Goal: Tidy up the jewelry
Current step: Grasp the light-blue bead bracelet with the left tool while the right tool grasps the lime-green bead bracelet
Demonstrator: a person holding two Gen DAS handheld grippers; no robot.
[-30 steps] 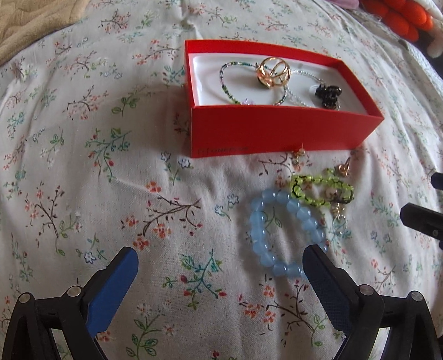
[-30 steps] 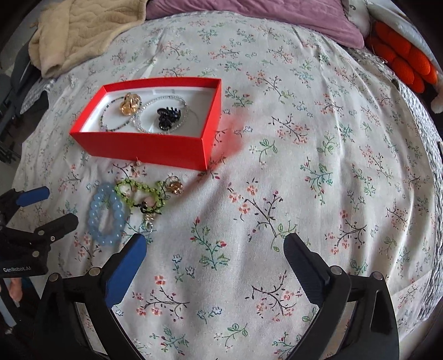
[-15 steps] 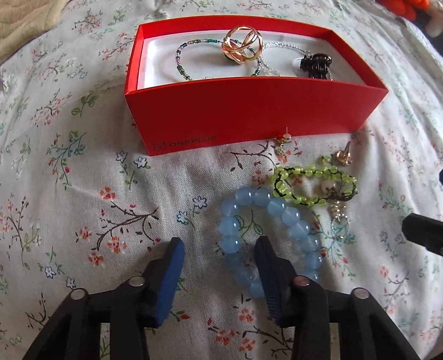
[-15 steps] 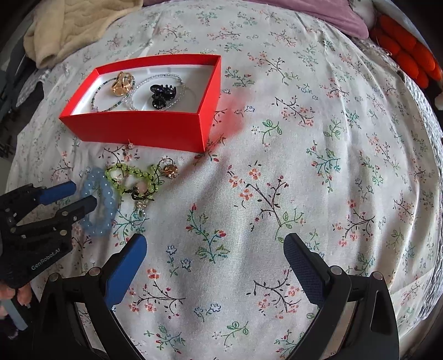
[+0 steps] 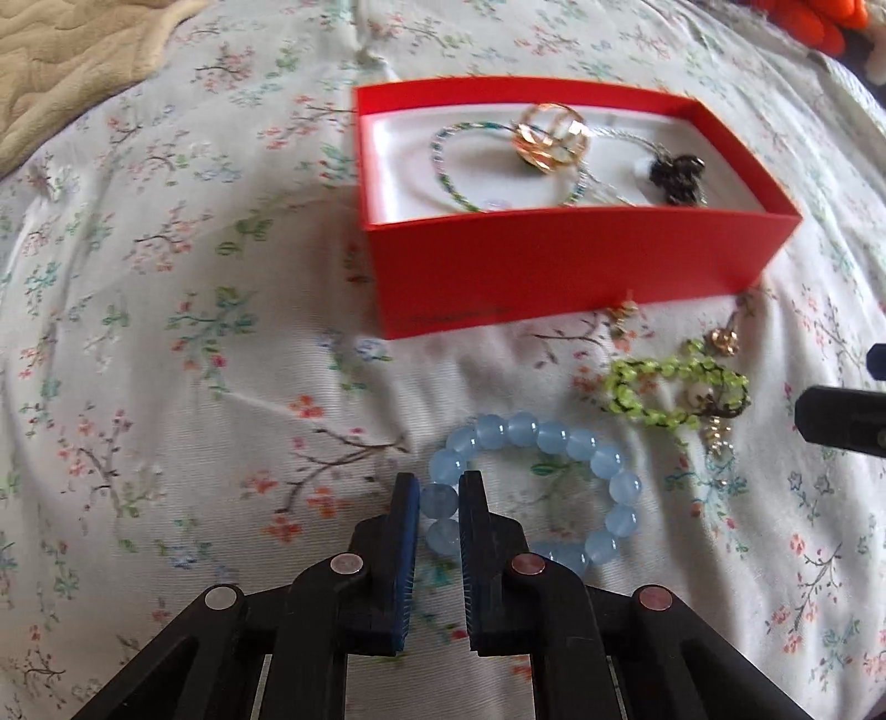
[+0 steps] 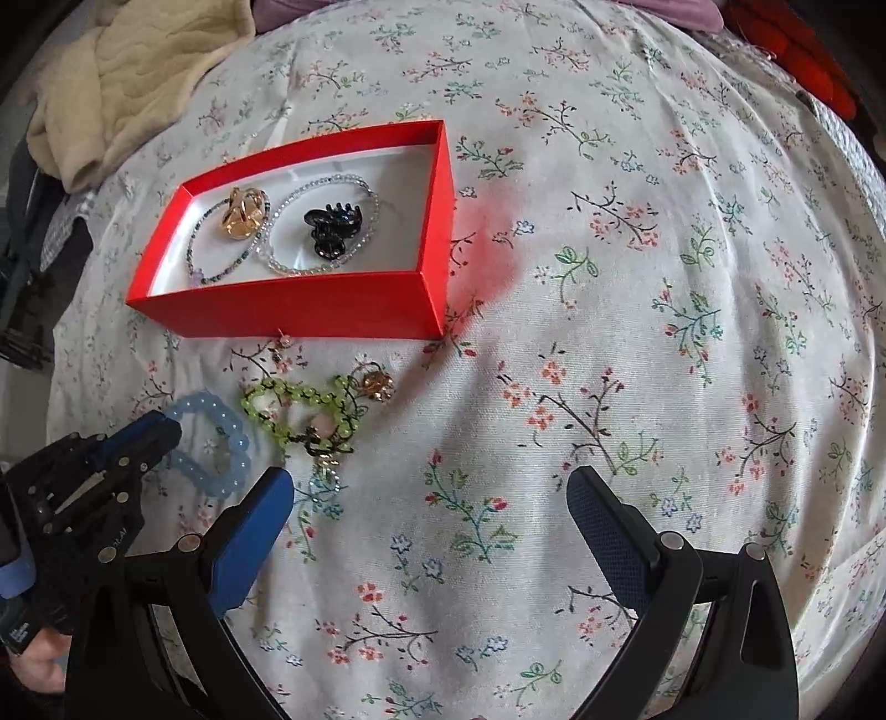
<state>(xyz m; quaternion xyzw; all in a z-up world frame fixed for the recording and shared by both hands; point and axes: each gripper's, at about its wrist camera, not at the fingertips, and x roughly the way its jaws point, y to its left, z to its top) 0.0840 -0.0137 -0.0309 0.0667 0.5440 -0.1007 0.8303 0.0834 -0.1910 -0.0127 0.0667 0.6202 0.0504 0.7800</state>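
A blue bead bracelet (image 5: 554,437) (image 6: 232,437) lies on the flowered bedsheet in front of a red box (image 5: 554,266) (image 6: 288,307). My left gripper (image 5: 440,493) (image 6: 160,432) is closing, its blue pads pressing one bead at the bracelet's near left side. A green bead bracelet (image 5: 664,387) (image 6: 299,399) lies just right of the blue one, beside a gold earring (image 5: 722,340) (image 6: 376,385). The box holds a gold ring piece (image 5: 548,138), a black hair claw (image 5: 673,174) and thin bead strands. My right gripper (image 6: 429,487) hangs open over bare sheet, right of the jewelry.
A small earring (image 5: 623,315) (image 6: 279,346) lies against the box's front wall. A beige blanket (image 5: 66,66) (image 6: 127,72) is bunched at the far left. Orange fabric (image 5: 803,16) sits at the far right. A hand holds the left gripper at the lower left of the right wrist view.
The left gripper's jaws went from wide apart to narrow, and now they clamp a bead of the blue bracelet. The right gripper stays open, and its view has rolled a little.
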